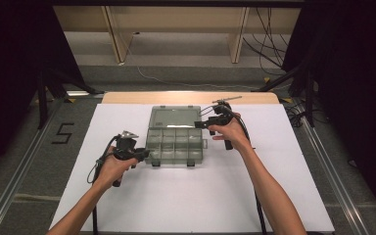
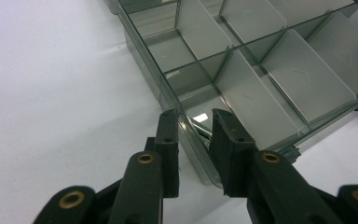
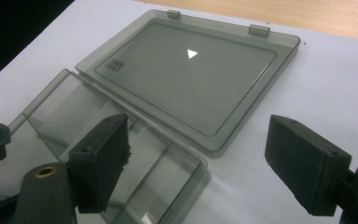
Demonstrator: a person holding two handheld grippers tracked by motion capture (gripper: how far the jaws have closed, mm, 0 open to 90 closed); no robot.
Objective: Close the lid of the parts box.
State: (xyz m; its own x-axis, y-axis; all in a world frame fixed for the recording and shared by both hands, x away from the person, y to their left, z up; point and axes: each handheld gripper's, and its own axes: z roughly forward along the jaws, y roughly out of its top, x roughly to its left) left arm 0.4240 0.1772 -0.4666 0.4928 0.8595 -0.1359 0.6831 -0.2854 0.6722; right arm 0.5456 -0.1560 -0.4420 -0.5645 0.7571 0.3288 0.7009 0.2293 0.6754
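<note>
A clear grey compartment box lies open on the white table, its lid folded flat behind it. The compartments look empty. My left gripper is at the box's near left corner. In the left gripper view, its jaws straddle the box's side wall, one outside and one inside, closed on it. My right gripper hovers at the box's far right corner. Its jaws stand wide open above the lid and the base's corner, with nothing held.
A white sheet covers the table, with a wooden strip along the far edge. A "5" mark is on the floor at the left. Black stands and cables sit beyond the back corners.
</note>
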